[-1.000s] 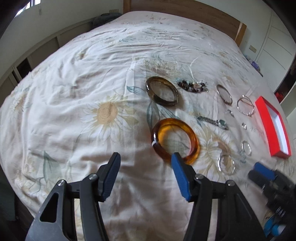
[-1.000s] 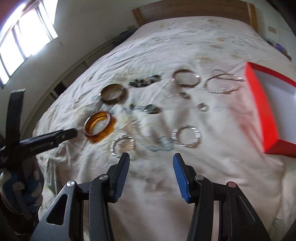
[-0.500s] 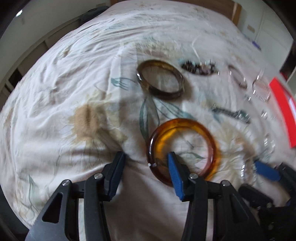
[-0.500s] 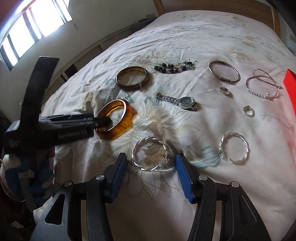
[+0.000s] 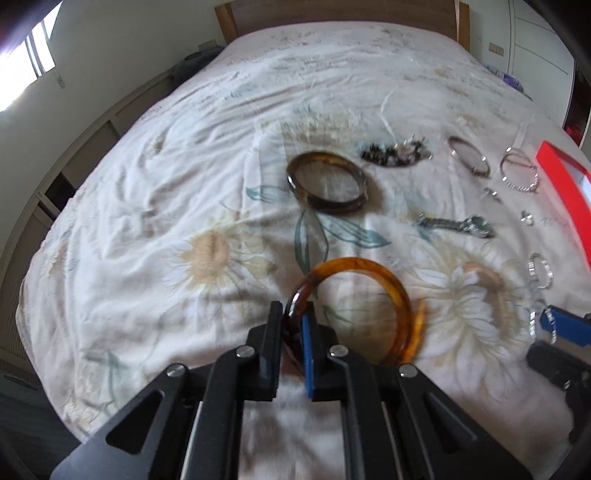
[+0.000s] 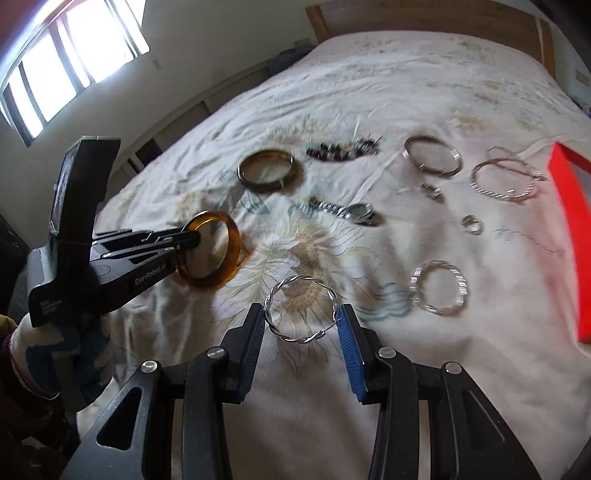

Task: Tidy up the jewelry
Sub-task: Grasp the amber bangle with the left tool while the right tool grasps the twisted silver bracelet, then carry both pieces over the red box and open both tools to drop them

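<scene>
My left gripper (image 5: pixel 291 321) is shut on the near rim of the amber bangle (image 5: pixel 399 291) and tilts it up off the bed; the right wrist view shows this too, with the amber bangle (image 6: pixel 231 236) lifted on one side. My right gripper (image 6: pixel 301 319) is open, its fingers on either side of a twisted silver bangle (image 6: pixel 301 308) that lies flat on the bed. A red box (image 6: pixel 570 206) with a white inside sits at the far right.
On the flowered bedspread (image 5: pixel 184 184) lie a dark brown bangle (image 5: pixel 327 182), a beaded bracelet (image 5: pixel 393 151), a wristwatch (image 6: pixel 347 212), several silver bangles (image 6: pixel 439 288) and small rings (image 6: pixel 472 223). A wooden headboard (image 5: pixel 332 11) stands at the back.
My left gripper has closed on the amber bangle's rim and raised that side. My right gripper has moved forward so that its fingers flank the twisted silver bangle.
</scene>
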